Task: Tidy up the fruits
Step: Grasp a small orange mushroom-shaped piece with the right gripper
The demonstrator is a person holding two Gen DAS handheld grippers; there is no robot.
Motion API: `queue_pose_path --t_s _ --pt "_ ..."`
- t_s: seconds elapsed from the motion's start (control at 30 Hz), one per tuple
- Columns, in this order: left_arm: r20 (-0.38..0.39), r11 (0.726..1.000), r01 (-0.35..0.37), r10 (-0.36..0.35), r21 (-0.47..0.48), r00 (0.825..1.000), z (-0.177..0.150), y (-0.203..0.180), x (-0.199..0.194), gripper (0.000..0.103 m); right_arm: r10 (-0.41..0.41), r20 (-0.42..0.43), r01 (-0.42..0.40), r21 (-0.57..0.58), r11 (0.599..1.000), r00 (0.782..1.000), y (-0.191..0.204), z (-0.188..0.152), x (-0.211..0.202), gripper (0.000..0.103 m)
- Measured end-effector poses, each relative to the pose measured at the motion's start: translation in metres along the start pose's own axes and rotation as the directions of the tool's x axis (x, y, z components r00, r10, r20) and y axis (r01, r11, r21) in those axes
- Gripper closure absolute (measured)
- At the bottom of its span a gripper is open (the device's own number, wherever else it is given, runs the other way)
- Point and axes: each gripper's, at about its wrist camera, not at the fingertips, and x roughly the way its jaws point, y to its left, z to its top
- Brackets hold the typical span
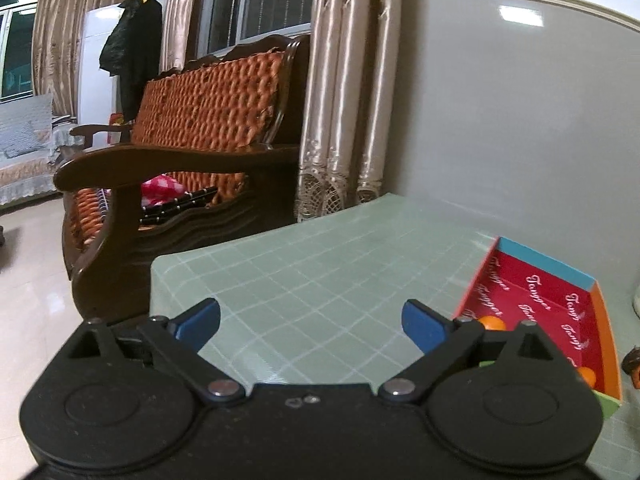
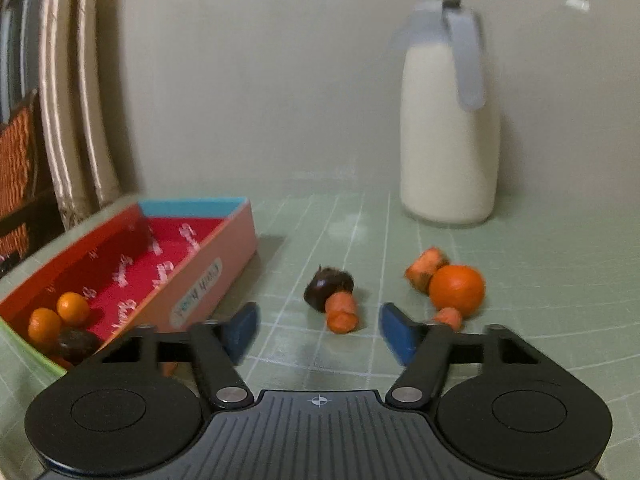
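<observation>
Carrot piece (image 2: 342,313) ahead of right hand-held gripper (image 2: 318,330)

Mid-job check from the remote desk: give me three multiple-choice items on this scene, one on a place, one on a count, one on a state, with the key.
1. Where does the white jug stand?
A. inside the box
B. on the green table by the wall
C. on the wooden bench

2. How many round orange fruits lie inside the red box in the right wrist view?
A. two
B. four
C. none

3. How is the right gripper?
A. shut on the dark fruit
B. open, nothing between its fingers
C. shut on the jug's handle

Key: 1 B, the jug stands on the green table against the grey wall. 2 A, two orange fruits sit at the box's near end beside a dark one. 3 B, its blue pads stand apart, short of the dark fruit on the table.
</observation>
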Motion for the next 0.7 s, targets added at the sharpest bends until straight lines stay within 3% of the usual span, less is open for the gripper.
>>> queue_pose_path --t_s 0.1,0.23,0.37,0.4,0.43,0.7 --pt "-0.003 1.0 -0.006 0.006 0.001 1.0 0.0 0.003 0.0 0.011 -0.002 -0.05 0.004 0.024 1.0 0.999 -0.008 0.003 0.018 0.038" --pt "-0.008 1.0 -0.007 0.007 0.007 1.0 0.0 0.004 0.003 0.011 0.0 -0.092 0.002 0.029 1.0 0.996 -0.016 0.008 0.034 0.061" --pt "-0.011 1.0 -0.001 0.001 0.011 1.0 -0.001 0.002 0.003 0.011 -0.008 -0.11 0.013 0.042 0.999 0.994 -0.021 0.009 0.044 0.062" --pt "-0.01 1.0 0.0 0.001 0.011 1.0 -0.001 0.002 0.003 0.01 -0.005 -0.11 0.01 0.039 0.999 0.994 -0.021 0.01 0.045 0.068" --pt "-0.009 1.0 -0.001 0.001 0.011 1.0 -0.002 0.002 0.003 0.01 -0.002 -0.111 0.006 0.036 0.999 0.994 -0.021 0.01 0.046 0.08" --pt "-0.017 1.0 -0.01 0.01 -0.001 1.0 -0.001 0.004 0.006 0.009 0.025 -0.06 -0.024 0.019 1.0 0.998 -0.017 0.011 0.037 0.081"
